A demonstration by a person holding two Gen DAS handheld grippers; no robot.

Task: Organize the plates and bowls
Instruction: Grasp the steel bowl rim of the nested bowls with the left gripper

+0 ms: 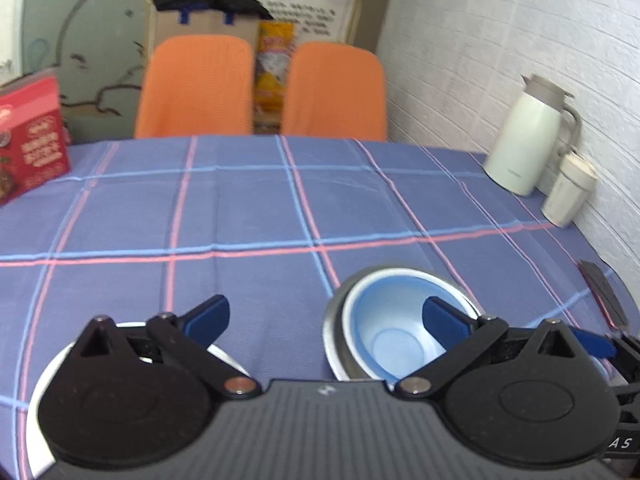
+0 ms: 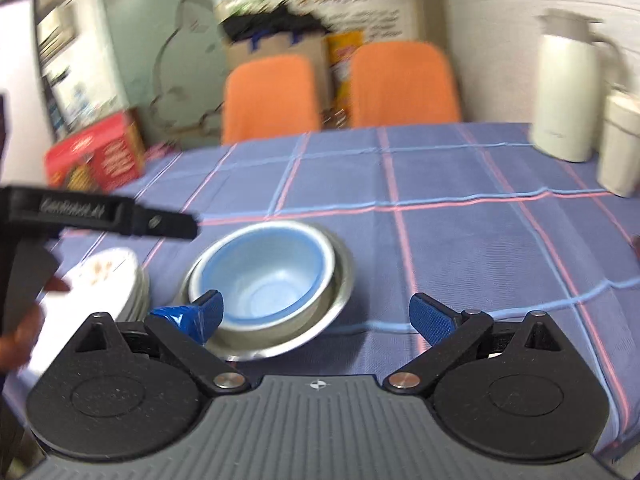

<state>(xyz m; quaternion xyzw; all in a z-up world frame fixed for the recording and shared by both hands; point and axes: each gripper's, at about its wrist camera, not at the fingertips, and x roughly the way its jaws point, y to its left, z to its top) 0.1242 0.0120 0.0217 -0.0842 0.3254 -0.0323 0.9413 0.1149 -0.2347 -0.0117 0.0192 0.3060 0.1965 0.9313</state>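
A: Well, the left gripper (image 1: 326, 318) is hanging over the checked tablecloth (image 1: 248, 208) with its jaws spread wide, gripping nothing.

B: And the bowls?

A: The blue bowl (image 1: 394, 330) is sitting nested inside the steel bowl (image 1: 334, 334), just ahead of that gripper and behind its right finger. A white plate (image 1: 38, 396) is showing under its left finger.

B: What is the right gripper (image 2: 316, 318) doing?

A: It is also standing wide open and holding nothing. From it, the blue bowl (image 2: 266, 276) in the steel bowl (image 2: 280, 340) is lying just ahead and to the left, close to its left fingertip. A stack of white plates (image 2: 114, 280) is sitting further left, just beside the bowls.

B: Anything beyond them?

A: A cream thermos jug (image 1: 528, 138) and a tumbler (image 1: 570, 190) are standing far ahead to the right, a red box (image 1: 30, 138) far left, and two orange chairs (image 1: 196, 88) behind the table.
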